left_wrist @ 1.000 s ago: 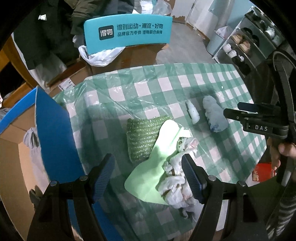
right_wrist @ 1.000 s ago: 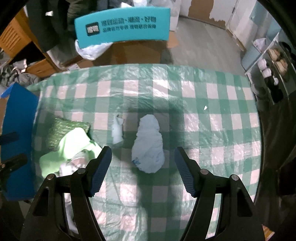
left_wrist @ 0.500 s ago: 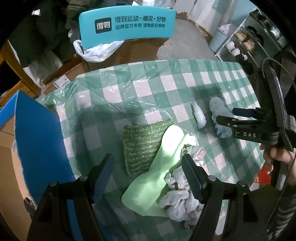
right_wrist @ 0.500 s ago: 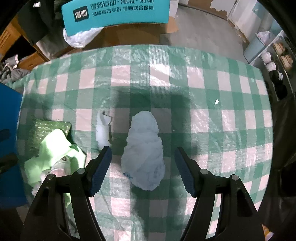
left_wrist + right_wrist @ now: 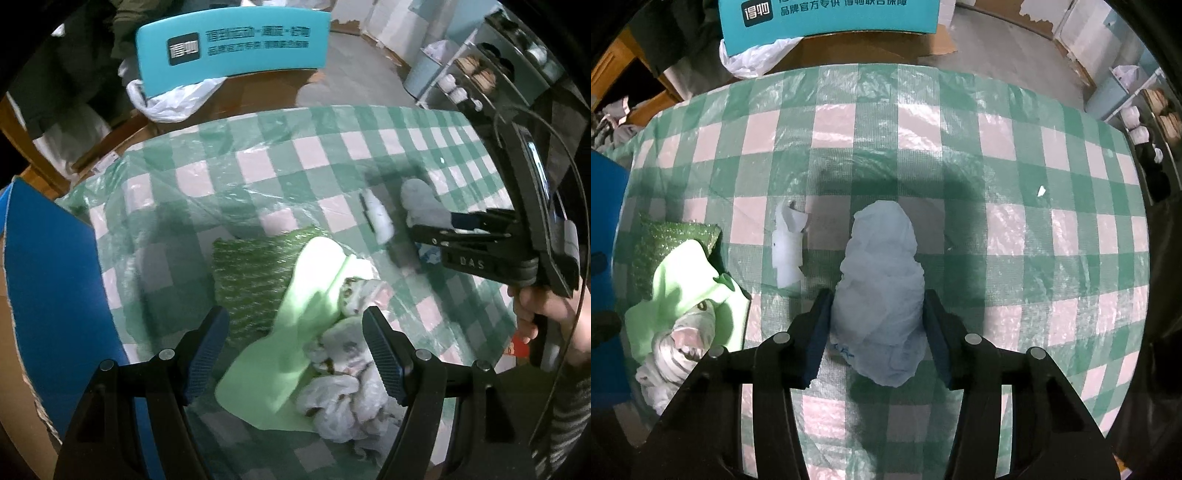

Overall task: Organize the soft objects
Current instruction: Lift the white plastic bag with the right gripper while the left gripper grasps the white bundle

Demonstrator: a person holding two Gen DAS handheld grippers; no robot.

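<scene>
A white plastic-wrapped bundle (image 5: 879, 277) lies on the green checked tablecloth (image 5: 1034, 221). My right gripper (image 5: 877, 299) straddles it from above. Its jaws are closing, and both pads meet the bundle's sides. In the left wrist view the same gripper (image 5: 432, 225) sits on the bundle (image 5: 421, 199). My left gripper (image 5: 293, 317) hangs open over a light green cloth (image 5: 295, 325), with nothing between its fingers. That cloth overlaps a glittery green sponge cloth (image 5: 255, 273) and a crumpled patterned cloth (image 5: 343, 387). A small white scrap (image 5: 788, 251) lies left of the bundle.
A blue board (image 5: 48, 295) stands along the table's left edge. Beyond the far edge are a teal printed box (image 5: 232, 40) and a white plastic bag (image 5: 173, 99). A shoe shelf (image 5: 480, 74) stands at the right. A person's hand (image 5: 535, 306) holds the right gripper's handle.
The right gripper came down over the white bundle and its jaws narrowed onto its sides. The left gripper sank slightly toward the cloth pile, still open.
</scene>
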